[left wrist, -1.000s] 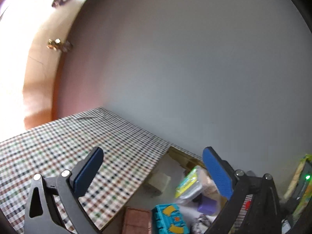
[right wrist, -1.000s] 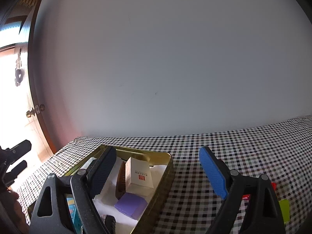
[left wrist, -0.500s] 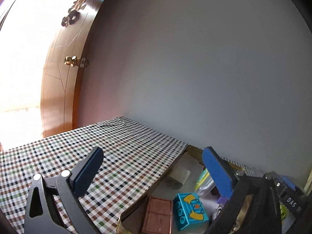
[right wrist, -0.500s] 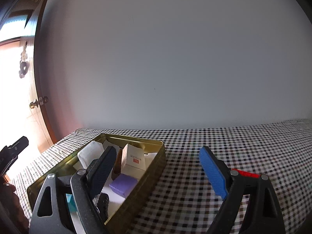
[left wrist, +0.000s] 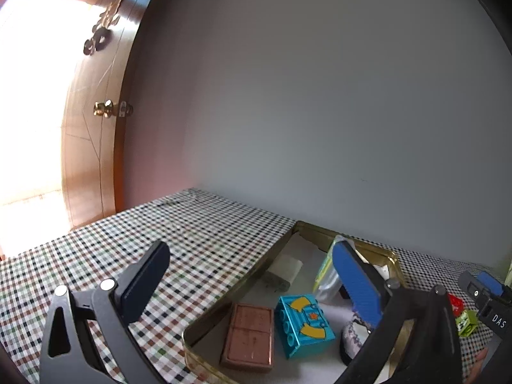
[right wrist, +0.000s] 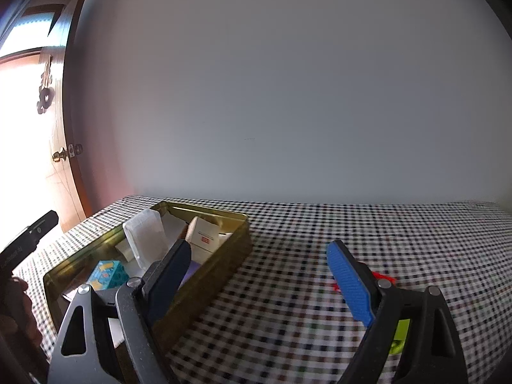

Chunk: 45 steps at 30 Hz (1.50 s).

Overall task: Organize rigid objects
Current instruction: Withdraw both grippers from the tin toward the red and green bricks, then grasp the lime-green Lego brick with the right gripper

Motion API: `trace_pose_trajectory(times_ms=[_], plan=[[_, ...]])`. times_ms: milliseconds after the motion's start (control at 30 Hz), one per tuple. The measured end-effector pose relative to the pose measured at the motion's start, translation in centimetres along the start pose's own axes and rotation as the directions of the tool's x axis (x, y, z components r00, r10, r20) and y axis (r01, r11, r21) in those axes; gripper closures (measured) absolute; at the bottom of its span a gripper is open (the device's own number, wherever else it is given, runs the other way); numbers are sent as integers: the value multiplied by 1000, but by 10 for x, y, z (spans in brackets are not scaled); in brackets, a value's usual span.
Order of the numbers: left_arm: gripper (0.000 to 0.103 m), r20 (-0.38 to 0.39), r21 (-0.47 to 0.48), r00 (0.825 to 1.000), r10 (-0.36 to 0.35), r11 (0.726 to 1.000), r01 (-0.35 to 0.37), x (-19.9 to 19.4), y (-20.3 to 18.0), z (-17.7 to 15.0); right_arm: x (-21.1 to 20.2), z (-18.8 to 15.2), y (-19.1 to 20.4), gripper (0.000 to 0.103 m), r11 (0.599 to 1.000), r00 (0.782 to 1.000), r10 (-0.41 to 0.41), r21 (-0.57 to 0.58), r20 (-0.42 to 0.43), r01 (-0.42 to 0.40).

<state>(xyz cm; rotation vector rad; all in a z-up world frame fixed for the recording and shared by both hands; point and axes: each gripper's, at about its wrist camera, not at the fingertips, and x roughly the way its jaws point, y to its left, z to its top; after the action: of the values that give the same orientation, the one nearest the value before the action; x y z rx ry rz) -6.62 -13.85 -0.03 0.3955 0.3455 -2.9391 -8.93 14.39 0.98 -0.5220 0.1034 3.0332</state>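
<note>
A gold tin (left wrist: 283, 245) (right wrist: 220, 256) sits on the checked tablecloth and holds a brown block (left wrist: 249, 336), a teal toy brick (left wrist: 304, 323) (right wrist: 108, 273), a white cube (left wrist: 286, 270), a clear plastic case (right wrist: 147, 240), a white carton (right wrist: 204, 236) and a purple piece (right wrist: 192, 270). My left gripper (left wrist: 252, 283) hangs open above the tin's near left rim, nothing between its fingers. My right gripper (right wrist: 259, 283) is open and empty over the cloth just right of the tin. A red piece (right wrist: 384, 278) (left wrist: 454, 304) and a lime green piece (right wrist: 400, 336) (left wrist: 465, 321) lie on the cloth behind its right finger.
A grey wall (right wrist: 288, 96) runs close behind the table. A wooden door (left wrist: 92, 128) with a brass knob (left wrist: 104, 108) stands at the left. The checked cloth (right wrist: 352, 224) stretches to the right of the tin. A hand (right wrist: 16, 307) holding the other gripper shows at the far left of the right wrist view.
Both grippers have swung: the tin now sits lower and nearer in the left wrist view, and farther left in the right wrist view. Both stayed open and empty.
</note>
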Motion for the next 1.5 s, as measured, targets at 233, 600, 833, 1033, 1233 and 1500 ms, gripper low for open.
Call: trace_pose_trajectory(times_ms=[233, 600, 833, 1033, 1233, 1500], plan=[[0, 2, 21, 1000, -27, 999, 27, -14, -13, -7, -14, -2, -30, 15, 995, 996, -89, -43, -3, 89], [0, -20, 100, 987, -160, 982, 161, -34, -71, -23, -51, -8, -108, 15, 969, 969, -249, -12, -6, 249], [0, -58, 159, 958, -282, 945, 287, -40, -124, -36, -67, -9, -148, 15, 950, 952, -305, 58, -27, 306], [0, -130, 286, 932, -338, 888, 361, -42, -181, -53, -54, -9, -137, 15, 980, 976, -189, 41, -107, 194], [0, -141, 297, 914, -381, 864, 406, -48, -187, -57, -16, -12, -113, 15, 995, 957, -91, 13, -274, 98], [0, -154, 293, 912, -381, 864, 410, -48, -190, -58, 24, -24, -99, 25, 998, 907, -56, 1, -418, 62]])
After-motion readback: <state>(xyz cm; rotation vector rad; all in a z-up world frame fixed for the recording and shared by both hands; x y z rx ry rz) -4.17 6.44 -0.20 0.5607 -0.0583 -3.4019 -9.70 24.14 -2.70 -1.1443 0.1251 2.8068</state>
